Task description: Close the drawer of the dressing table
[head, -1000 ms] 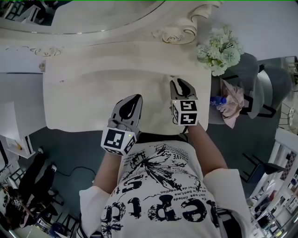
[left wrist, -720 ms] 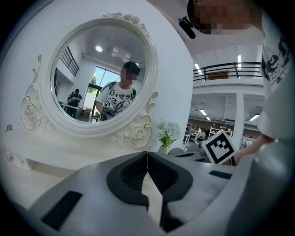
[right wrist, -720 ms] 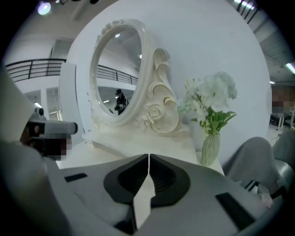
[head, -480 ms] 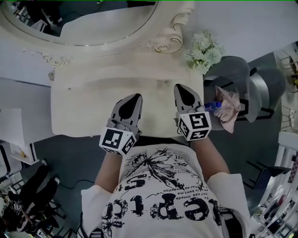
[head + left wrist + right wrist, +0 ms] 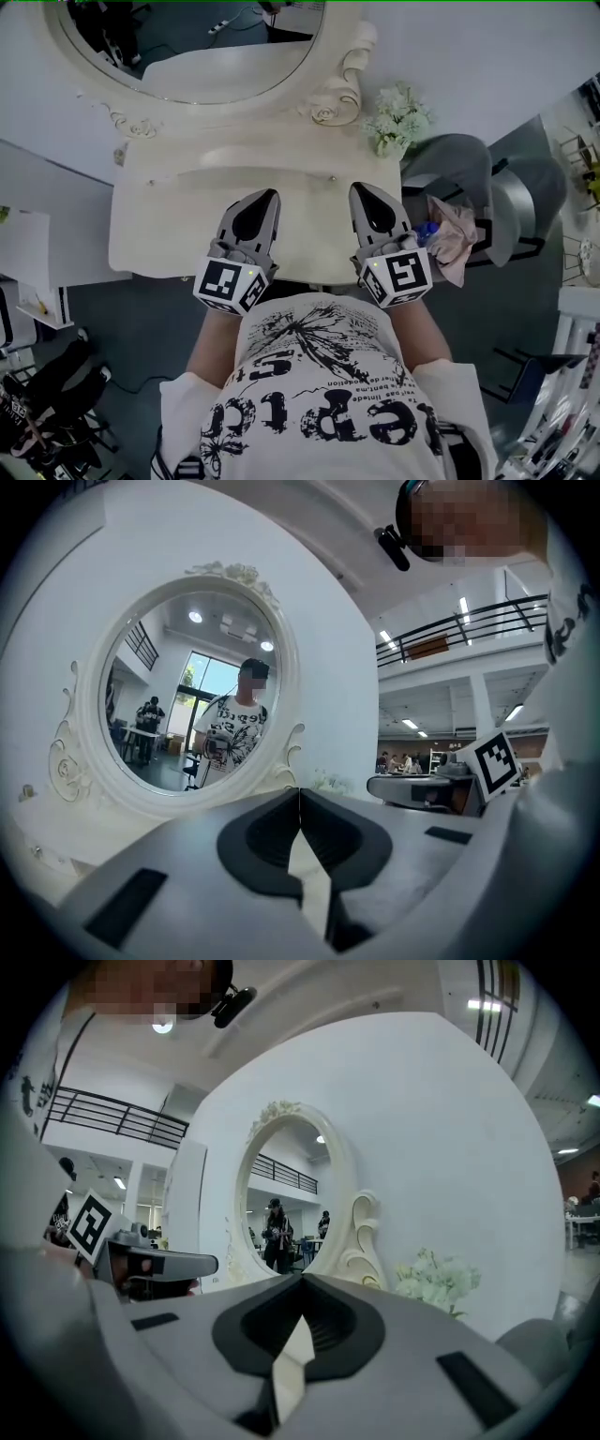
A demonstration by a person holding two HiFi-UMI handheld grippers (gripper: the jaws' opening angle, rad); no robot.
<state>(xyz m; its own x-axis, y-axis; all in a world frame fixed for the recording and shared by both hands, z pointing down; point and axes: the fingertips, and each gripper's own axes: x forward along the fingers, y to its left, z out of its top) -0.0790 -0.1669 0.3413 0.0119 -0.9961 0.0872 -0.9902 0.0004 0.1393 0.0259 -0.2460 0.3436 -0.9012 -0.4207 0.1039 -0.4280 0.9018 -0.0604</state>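
The cream dressing table point(image 5: 178, 234) stands against the wall under its oval mirror point(image 5: 206, 47). No drawer juts past its front edge in the head view; the front face is hidden under the top and behind my hands. My left gripper point(image 5: 269, 194) hovers over the front middle of the tabletop, shut and empty. My right gripper point(image 5: 360, 187) hangs beside it over the front right, also shut on nothing. In the left gripper view the left gripper point(image 5: 299, 790) points level at the mirror point(image 5: 192, 696). The right gripper point(image 5: 302, 1280) faces the mirror frame point(image 5: 352, 1232).
White flowers point(image 5: 398, 120) stand at the table's back right corner. Beside the table on the right are a grey chair point(image 5: 478, 173), a pink cloth point(image 5: 455, 234) and a blue bottle point(image 5: 427, 228). A white unit point(image 5: 28, 262) stands at the left.
Both grippers have risen above the tabletop and look larger. The right one has drawn back toward the front edge. The head view has tilted up, showing more of the mirror.
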